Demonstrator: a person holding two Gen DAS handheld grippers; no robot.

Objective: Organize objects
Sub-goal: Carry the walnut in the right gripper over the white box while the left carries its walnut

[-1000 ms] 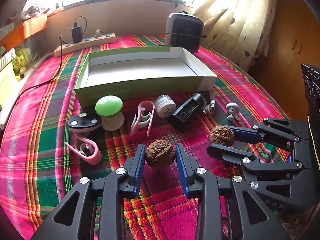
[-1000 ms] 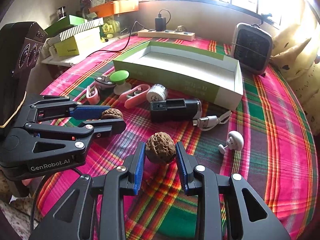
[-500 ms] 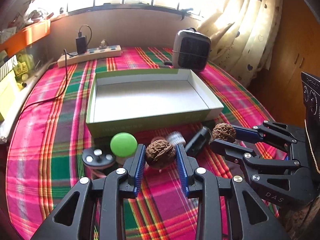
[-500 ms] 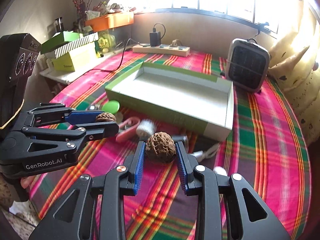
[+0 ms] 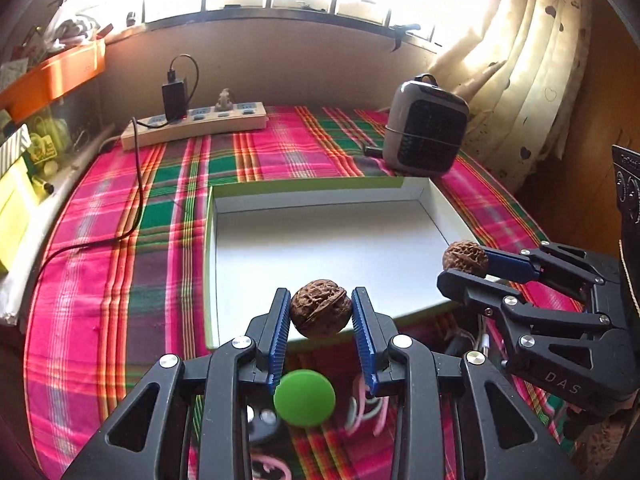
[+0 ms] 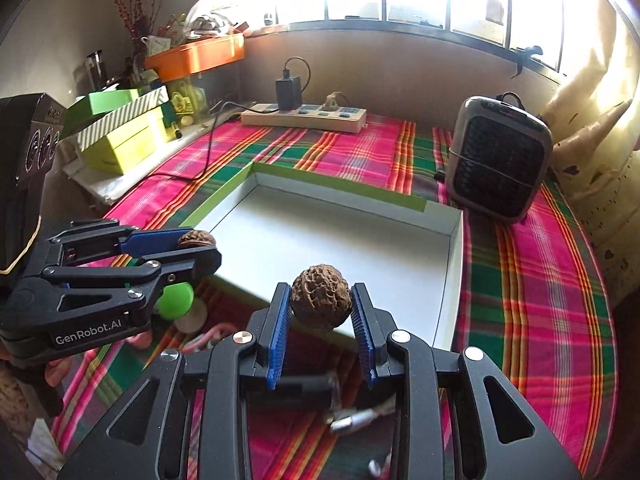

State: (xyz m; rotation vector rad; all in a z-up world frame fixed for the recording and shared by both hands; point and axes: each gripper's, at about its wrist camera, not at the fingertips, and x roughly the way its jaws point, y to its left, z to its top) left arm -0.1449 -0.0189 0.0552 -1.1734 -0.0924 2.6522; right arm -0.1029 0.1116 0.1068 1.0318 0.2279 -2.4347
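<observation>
Cord (image 5: 138, 184): black, trailing from the power strip (image 5: 196, 126) across the plaid worktop (image 5: 100, 264), well left of everything being moved; no trouble from it.
Left tool (image 5: 320, 312): narrow, blue pads clamped on a walnut (image 5: 320, 314), which hangs over the near edge of the tray (image 5: 320, 196).
Green knob (image 5: 304, 398): directly under the left tool, with pink clips (image 5: 366, 404) just beside it; a nut let go too soon would fall among these, not into the tray.
Tray: white inside, green outside, nothing in it yet; its bare flat floor could let a round nut roll to a wall, I reckon.
Right tool (image 6: 320, 304): narrow too, gripping a second walnut (image 6: 320, 302) above the tray's near wall.
Crowding: the two tools sit near each other, the right one's fingers (image 5: 508, 264) out at the tray's right edge; if both swing inward together they could knock.
Grip: a hard, ridged shell held by two thin pads, so a tilt or bump might pop a nut loose.
Heater (image 6: 498, 164): beyond the tray's far right corner, clear of the drop.
</observation>
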